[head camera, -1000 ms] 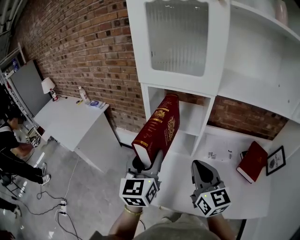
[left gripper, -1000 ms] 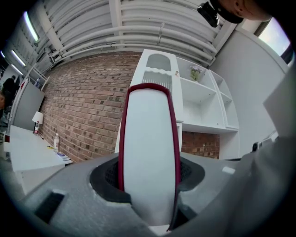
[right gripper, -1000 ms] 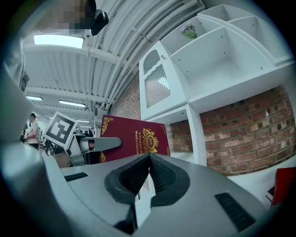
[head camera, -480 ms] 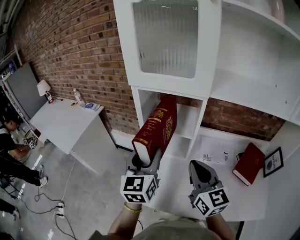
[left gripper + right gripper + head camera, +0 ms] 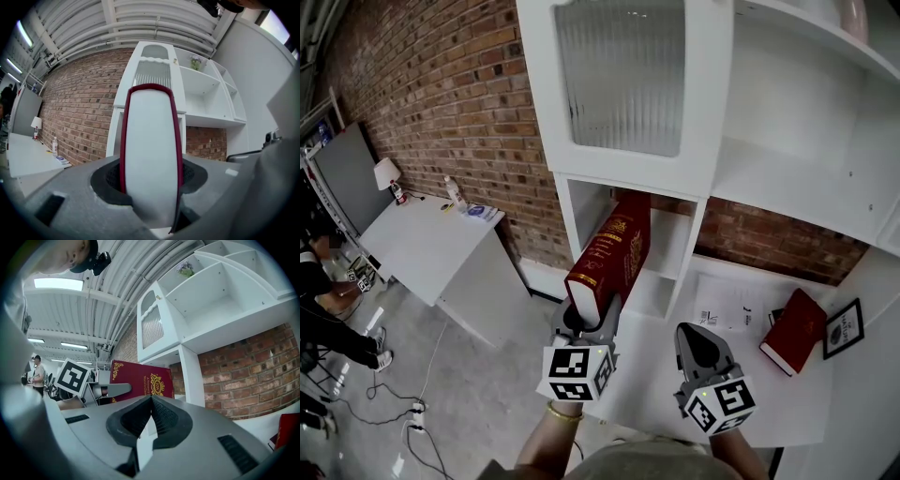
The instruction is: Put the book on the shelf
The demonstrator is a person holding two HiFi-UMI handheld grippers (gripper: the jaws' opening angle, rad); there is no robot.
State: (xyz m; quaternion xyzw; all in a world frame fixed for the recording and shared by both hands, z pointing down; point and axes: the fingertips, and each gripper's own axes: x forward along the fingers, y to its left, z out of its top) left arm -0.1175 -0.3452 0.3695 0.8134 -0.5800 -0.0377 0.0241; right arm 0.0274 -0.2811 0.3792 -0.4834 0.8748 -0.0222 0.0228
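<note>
A thick red book with gold print stands tilted in my left gripper, which is shut on its lower end. The book's top end reaches into the narrow open compartment of the white shelf unit, under the glass door. In the left gripper view the book's white page edge fills the gap between the jaws of the left gripper. My right gripper hangs shut and empty to the right, over the white counter. From the right gripper view, the book's cover shows beyond the shut right gripper.
A second red book, a framed picture and a sheet of paper lie on the white counter. At the left a white table holds a lamp and a bottle against the brick wall. People and cables are on the floor at far left.
The left gripper has carried the book closer to the shelf and stood it more upright; its top end now sits inside the compartment. The right gripper stayed beside it.
</note>
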